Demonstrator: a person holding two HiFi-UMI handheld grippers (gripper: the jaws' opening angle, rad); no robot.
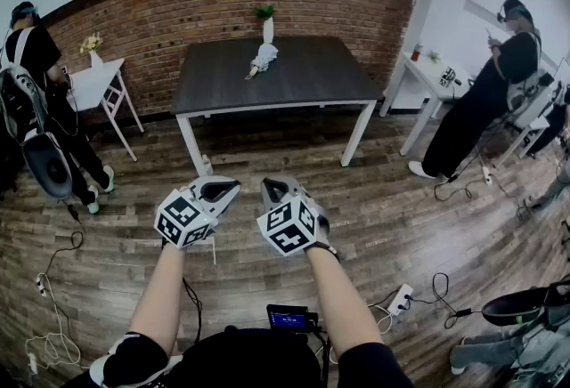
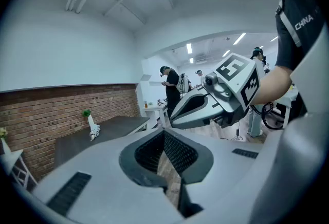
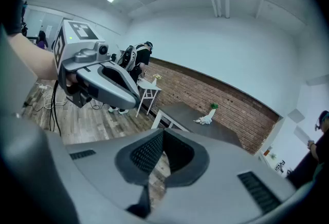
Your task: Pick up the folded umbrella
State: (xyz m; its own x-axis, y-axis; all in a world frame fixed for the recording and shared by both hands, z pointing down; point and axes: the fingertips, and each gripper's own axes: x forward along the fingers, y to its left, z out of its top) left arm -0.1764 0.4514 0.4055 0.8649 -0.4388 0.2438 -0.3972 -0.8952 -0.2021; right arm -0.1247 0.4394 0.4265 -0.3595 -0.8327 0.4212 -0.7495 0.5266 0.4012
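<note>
While the jaws of left gripper (image 1: 221, 190) and right gripper (image 1: 274, 190) are closed and empty, the folded umbrella (image 1: 261, 60), upper centre, looks light and soft: grasp mid-bundle.

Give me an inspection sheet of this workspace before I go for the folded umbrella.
Surface: dark table against the brick wall.
Job's things: folded umbrella lying on the table, untouched.
Clutter: white vase with greenery beside it.
Grippers: left gripper and right gripper both shut, empty, over the wooden floor.
Cables: loose cables and a power strip on the floor.
Surroundings: left person, right person, both standing.
</note>
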